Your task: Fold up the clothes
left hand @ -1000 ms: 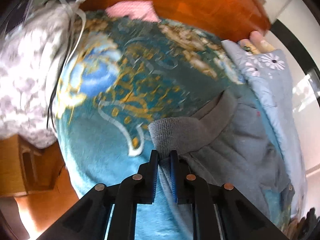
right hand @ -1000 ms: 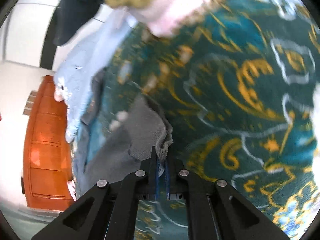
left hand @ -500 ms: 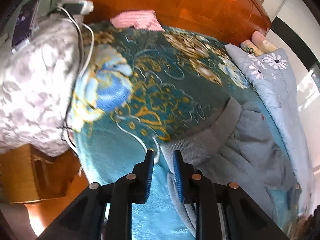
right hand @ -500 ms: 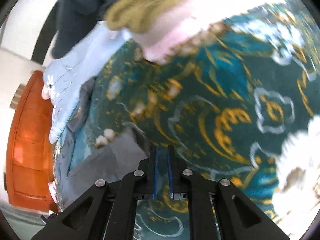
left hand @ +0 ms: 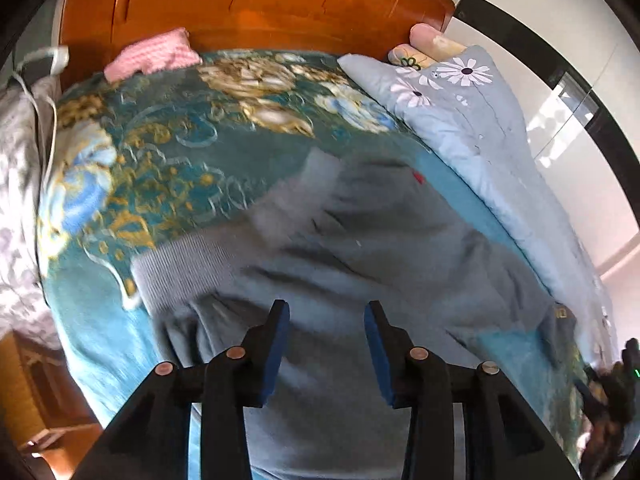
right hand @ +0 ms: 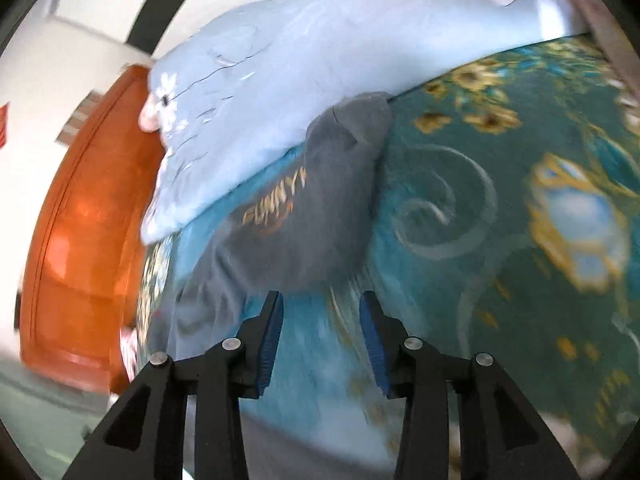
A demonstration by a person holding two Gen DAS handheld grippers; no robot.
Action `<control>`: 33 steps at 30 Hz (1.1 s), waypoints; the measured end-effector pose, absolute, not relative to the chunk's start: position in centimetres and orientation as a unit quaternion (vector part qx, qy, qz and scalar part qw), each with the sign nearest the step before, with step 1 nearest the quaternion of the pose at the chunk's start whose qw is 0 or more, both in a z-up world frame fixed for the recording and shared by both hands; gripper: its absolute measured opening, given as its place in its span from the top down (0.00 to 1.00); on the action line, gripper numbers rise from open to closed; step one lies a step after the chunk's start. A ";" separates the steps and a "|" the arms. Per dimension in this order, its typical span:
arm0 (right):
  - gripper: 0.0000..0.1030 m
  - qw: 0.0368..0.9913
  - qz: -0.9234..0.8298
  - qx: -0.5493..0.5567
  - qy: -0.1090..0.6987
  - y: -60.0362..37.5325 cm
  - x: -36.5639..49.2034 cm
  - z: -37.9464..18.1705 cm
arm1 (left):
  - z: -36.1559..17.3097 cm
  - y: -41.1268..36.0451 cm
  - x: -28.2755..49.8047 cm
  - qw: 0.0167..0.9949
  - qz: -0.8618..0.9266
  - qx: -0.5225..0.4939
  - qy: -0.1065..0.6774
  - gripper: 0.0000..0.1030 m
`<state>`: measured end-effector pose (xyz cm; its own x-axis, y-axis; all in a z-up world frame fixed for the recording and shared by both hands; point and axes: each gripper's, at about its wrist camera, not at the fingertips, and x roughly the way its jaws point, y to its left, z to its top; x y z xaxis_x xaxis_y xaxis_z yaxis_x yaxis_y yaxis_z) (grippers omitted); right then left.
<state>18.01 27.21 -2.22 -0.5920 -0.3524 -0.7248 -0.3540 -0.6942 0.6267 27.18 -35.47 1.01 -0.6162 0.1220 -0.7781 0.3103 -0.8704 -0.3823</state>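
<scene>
A grey sweatshirt [left hand: 360, 248] lies spread on a teal flowered blanket [left hand: 168, 152] on the bed. Its ribbed hem [left hand: 192, 264] is toward the left. My left gripper [left hand: 326, 312] is open and empty, just above the grey cloth. In the right wrist view the sweatshirt [right hand: 304, 216] shows yellow lettering, and its far end touches a pale blue quilt [right hand: 280, 64]. My right gripper [right hand: 320, 304] is open and empty over the blanket [right hand: 500, 200], just in front of the sweatshirt's near edge.
An orange wooden headboard [left hand: 248, 0] stands at the bed's far end, with a pink cloth [left hand: 152, 56] against it. The pale blue daisy quilt [left hand: 480, 128] lies along the right side. A grey patterned pillow [left hand: 16, 200] with a white cable lies at left.
Both grippers have let go of the grey sweatshirt and opened wide. The sweatshirt now lies spread on the blanket. The right wrist view has swung toward the quilt.
</scene>
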 end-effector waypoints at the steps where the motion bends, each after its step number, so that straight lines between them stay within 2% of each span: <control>1: 0.60 0.016 0.799 -0.452 0.396 27.4 16.9 -2.6 | 0.6 -35.5 27.4 0.053 -0.861 0.436 0.258 0.54; 5: 0.60 0.080 0.794 -0.455 0.395 28.3 13.9 -3.6 | -0.7 -36.1 27.9 0.056 -0.850 0.444 0.277 0.53; 11: 0.62 0.086 0.782 -0.457 0.416 29.0 11.8 -4.7 | -1.1 -36.0 28.3 0.053 -0.848 0.446 0.281 0.53; 12: 0.66 0.082 0.781 -0.454 0.421 29.1 11.6 -4.7 | -1.0 -36.0 28.3 0.052 -0.849 0.445 0.281 0.53; 13: 0.80 0.081 0.782 -0.452 0.422 29.0 11.5 -4.6 | -0.9 -36.0 28.2 0.051 -0.849 0.445 0.281 0.53; 17: 0.94 0.079 0.805 -0.461 0.366 28.7 11.3 -2.7 | -0.8 -35.9 28.3 0.049 -0.849 0.444 0.283 0.53; 23: 0.96 0.133 0.858 -0.418 0.267 32.7 13.8 3.6 | -0.3 -35.8 28.6 0.043 -0.853 0.444 0.271 0.53; 27: 0.96 0.150 0.840 -0.463 0.240 34.5 14.9 1.8 | -0.4 -35.9 28.1 0.037 -0.852 0.445 0.275 0.53; 30: 0.96 0.151 0.829 -0.477 0.248 34.6 15.0 0.0 | 0.0 -35.7 27.3 0.030 -0.854 0.444 0.270 0.53; 33: 0.96 0.154 0.828 -0.484 0.237 33.7 15.4 0.1 | 1.2 -36.1 26.0 0.026 -0.861 0.440 0.252 0.53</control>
